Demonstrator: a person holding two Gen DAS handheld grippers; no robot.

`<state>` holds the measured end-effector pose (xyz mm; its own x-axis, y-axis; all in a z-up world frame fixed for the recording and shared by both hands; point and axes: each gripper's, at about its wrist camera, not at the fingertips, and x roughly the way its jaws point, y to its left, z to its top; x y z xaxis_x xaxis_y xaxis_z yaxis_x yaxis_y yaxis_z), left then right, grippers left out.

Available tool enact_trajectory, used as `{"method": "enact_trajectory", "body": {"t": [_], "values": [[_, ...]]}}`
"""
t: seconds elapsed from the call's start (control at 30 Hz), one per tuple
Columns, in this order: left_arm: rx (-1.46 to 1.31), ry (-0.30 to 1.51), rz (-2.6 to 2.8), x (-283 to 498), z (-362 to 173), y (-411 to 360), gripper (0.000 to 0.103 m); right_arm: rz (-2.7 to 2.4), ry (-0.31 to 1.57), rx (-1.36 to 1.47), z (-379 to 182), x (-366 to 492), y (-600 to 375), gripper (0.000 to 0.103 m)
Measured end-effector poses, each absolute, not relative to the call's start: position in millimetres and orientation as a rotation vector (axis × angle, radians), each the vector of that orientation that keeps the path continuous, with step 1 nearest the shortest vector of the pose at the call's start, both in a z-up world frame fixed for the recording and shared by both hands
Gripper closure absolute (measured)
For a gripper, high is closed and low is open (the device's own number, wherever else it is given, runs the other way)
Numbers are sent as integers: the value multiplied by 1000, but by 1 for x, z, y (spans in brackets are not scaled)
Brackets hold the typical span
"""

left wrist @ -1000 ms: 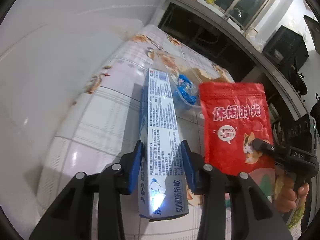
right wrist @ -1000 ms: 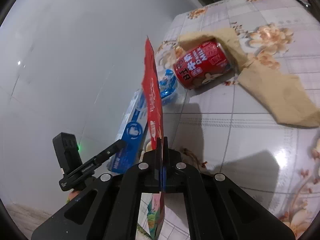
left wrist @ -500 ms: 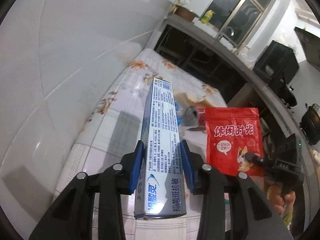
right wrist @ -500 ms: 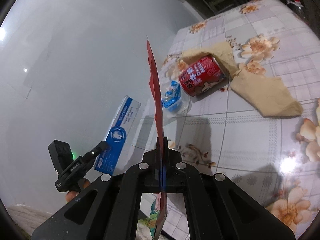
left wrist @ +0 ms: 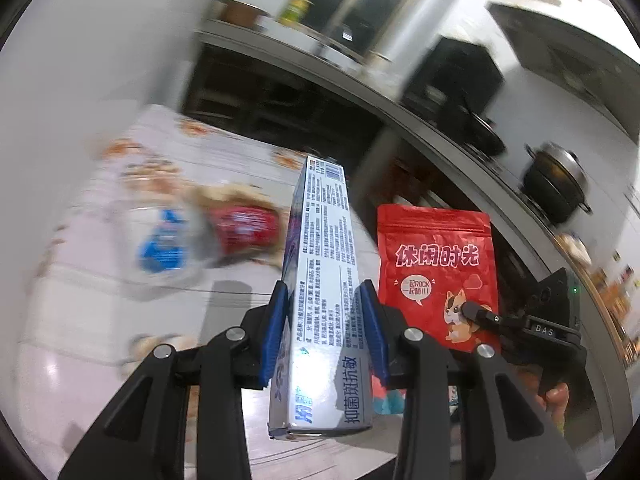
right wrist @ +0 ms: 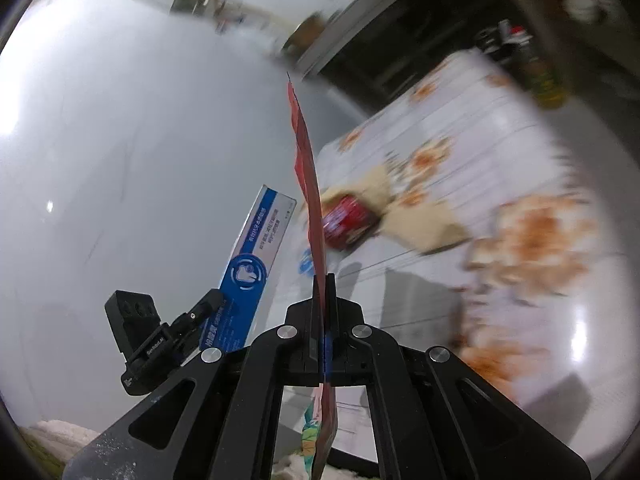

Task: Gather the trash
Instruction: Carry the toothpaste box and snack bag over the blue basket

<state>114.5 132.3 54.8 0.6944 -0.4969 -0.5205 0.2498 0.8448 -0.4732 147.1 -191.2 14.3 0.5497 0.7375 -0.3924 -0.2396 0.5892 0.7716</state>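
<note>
My left gripper [left wrist: 325, 300] is shut on a long blue-and-white toothpaste box [left wrist: 324, 280], held off the table with its far end up. To its right my right gripper [left wrist: 466, 310] pinches a flat red snack pouch [left wrist: 438, 272] with a cartoon cat. In the right wrist view the right gripper [right wrist: 322, 280] is shut on the pouch [right wrist: 310, 200], seen edge-on, and the left gripper [right wrist: 208, 304] with the box [right wrist: 252, 272] sits at lower left. A red can [left wrist: 244, 228], a blue-labelled clear wrapper [left wrist: 164, 248] and beige paper [right wrist: 420, 220] lie on the floral table [left wrist: 100, 320].
A white tiled wall [left wrist: 80, 80] runs along the table's left side. Behind the table a dark counter [left wrist: 360, 80] carries a black pot [left wrist: 556, 180], a black appliance [left wrist: 452, 80] and bottles. A person's fingers [left wrist: 556, 396] hold the right gripper's handle.
Both grippers have risen and drawn back from the table with the box and the pouch. The views now swing right, showing more of the counter, and the background is blurred.
</note>
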Motion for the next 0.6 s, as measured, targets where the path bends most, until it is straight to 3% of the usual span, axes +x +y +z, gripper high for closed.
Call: {"method": "enact_trajectory", "body": {"t": [0.33,0.6], "values": [[-246,803,-726,149,47,-28,68,317,682,847,-3,74,-329,103],[-152,993,-894,172,9,-167,68,-77,747,832,-39,26,-415,103]]}}
